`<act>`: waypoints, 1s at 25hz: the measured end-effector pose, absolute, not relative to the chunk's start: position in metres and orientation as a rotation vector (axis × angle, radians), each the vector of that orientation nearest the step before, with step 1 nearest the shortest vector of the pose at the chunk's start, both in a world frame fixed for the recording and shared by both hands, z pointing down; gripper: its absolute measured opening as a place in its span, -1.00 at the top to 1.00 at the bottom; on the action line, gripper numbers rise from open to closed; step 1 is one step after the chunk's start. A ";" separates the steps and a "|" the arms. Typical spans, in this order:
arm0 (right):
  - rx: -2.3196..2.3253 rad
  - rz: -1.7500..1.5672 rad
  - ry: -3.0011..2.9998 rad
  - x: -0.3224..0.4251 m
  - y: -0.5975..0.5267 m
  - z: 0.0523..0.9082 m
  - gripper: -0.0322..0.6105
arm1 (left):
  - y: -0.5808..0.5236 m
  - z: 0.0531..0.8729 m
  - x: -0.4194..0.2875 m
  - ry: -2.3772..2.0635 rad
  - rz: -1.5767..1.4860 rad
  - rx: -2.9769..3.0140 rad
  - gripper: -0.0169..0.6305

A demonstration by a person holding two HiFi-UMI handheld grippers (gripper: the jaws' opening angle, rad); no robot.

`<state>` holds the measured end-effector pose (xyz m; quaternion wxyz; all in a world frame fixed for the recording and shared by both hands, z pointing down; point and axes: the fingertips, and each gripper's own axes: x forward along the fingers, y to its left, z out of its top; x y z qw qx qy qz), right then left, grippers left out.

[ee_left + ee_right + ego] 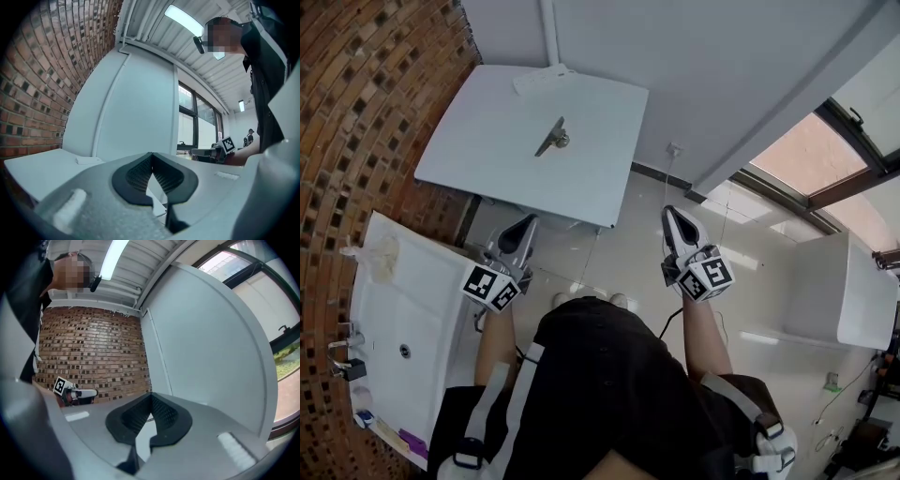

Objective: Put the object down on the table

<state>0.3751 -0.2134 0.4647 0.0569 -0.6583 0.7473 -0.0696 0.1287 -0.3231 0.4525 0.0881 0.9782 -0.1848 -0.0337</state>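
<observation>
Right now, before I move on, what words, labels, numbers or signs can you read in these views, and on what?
No readable text in any view.
Left cube on the left gripper: black-and-white squares only, no letters or numbers.
Right cube on the right gripper: the same.
Purple item on the white counter: too small to read any print.

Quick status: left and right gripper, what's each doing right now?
Left gripper: closed, nothing between the jaws.
Right gripper: closed, nothing between the jaws.
</observation>
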 end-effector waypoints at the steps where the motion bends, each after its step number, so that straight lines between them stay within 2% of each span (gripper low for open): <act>1: -1.994 -0.202 2.283 0.369 -0.216 0.463 0.91 | -0.324 0.452 0.127 -0.547 -0.108 2.914 0.95; 13: -1.953 -0.190 2.392 0.322 -0.235 0.468 0.90 | -0.333 0.445 0.128 -0.488 -0.166 2.919 0.95; 25: -1.871 -0.213 2.492 0.308 -0.254 0.474 0.90 | -0.339 0.454 0.129 -0.493 -0.130 2.899 0.95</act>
